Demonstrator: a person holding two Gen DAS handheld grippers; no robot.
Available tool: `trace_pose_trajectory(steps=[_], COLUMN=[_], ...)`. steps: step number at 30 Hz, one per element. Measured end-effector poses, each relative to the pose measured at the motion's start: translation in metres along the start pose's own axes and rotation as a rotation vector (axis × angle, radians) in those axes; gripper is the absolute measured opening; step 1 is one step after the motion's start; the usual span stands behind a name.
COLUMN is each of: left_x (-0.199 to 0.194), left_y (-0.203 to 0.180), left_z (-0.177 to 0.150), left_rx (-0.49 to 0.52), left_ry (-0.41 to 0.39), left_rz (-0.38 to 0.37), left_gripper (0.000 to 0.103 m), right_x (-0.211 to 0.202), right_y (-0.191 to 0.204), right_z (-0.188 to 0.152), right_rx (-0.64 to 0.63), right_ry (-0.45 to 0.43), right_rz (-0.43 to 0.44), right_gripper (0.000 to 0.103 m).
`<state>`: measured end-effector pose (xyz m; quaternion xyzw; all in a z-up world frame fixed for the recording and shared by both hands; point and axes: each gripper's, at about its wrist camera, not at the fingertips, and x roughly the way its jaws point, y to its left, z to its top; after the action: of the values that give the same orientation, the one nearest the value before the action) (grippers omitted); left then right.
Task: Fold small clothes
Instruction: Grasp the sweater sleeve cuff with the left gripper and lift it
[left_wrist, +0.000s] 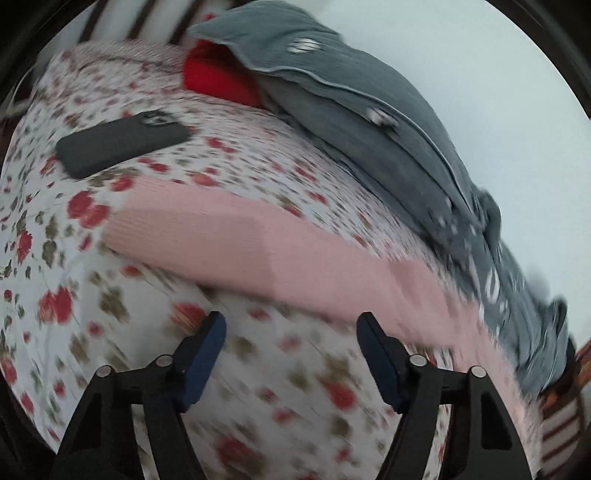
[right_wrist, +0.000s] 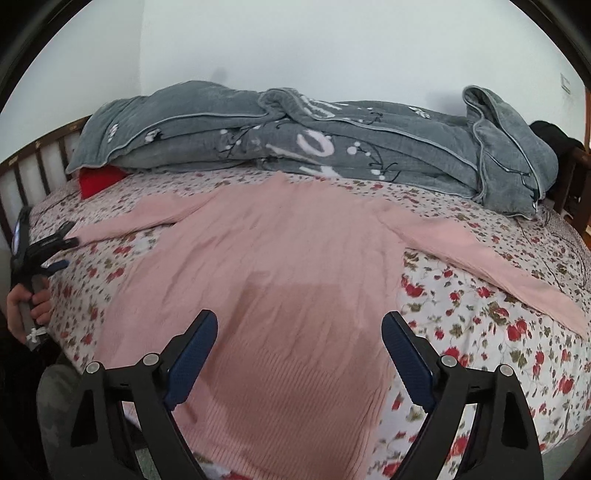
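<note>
A pink knit sweater (right_wrist: 277, 258) lies flat on the floral bedsheet (right_wrist: 480, 321) with both sleeves spread out. My right gripper (right_wrist: 300, 316) hovers open over the sweater's lower body, nothing between its fingers. In the blurred left wrist view, my left gripper (left_wrist: 291, 319) is open just short of the sweater's left sleeve (left_wrist: 240, 240), its fingers over bare sheet (left_wrist: 74, 295). The right wrist view also shows the left gripper (right_wrist: 68, 253) at the bed's left edge, held by a hand (right_wrist: 26, 306), close to the sleeve cuff (right_wrist: 85, 232).
A rumpled grey quilt (right_wrist: 295, 147) runs along the wall side of the bed, with a red item (right_wrist: 98, 181) tucked under its left end. A black phone (left_wrist: 122, 142) lies on the sheet beyond the left sleeve. A slatted wooden headboard (right_wrist: 37, 162) stands at the left.
</note>
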<state>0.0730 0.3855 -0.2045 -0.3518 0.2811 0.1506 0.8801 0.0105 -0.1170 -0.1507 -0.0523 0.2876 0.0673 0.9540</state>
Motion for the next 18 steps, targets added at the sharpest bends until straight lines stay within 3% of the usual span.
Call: trace_pose_trajectory(steps=[2, 5, 8, 10, 11, 14, 18], left_x=[0.005, 0.012, 0.015, 0.018, 0.019, 0.014, 0.004], left_y=[0.017, 0.027, 0.025, 0.019, 0.015, -0.005, -0.063], left_z=[0.011, 0.025, 0.032, 0.037, 0.039, 0.05, 0.065], left_rx=[-0.073, -0.113, -0.105, -0.079, -0.066, -0.014, 0.122], left_ry=[-0.007, -0.012, -0.03, -0.034, -0.04, -0.088, -0.154], left_rz=[-0.036, -0.023, 0.039, 0.096, 0.112, 0.155, 0.205], left_gripper=[0.065, 0.054, 0.037, 0.014, 0.01, 0.008, 0.007], right_x=[0.011, 0.025, 0.039, 0.045, 0.048, 0.053, 0.06], right_y=[-0.005, -0.011, -0.02, -0.028, -0.032, -0.047, -0.069], right_z=[0.005, 0.01, 0.017, 0.024, 0.028, 0.047, 0.069], right_rx=[0.022, 0.05, 0.074, 0.087, 0.092, 0.083, 0.057], right_ry=[0.009, 0.019, 0.025, 0.019, 0.014, -0.032, -0.074], right_rz=[0.005, 0.004, 0.004, 0.001, -0.001, -0.015, -0.037], right_gripper=[0.089, 0.089, 0.089, 0.089, 0.089, 0.089, 0.089])
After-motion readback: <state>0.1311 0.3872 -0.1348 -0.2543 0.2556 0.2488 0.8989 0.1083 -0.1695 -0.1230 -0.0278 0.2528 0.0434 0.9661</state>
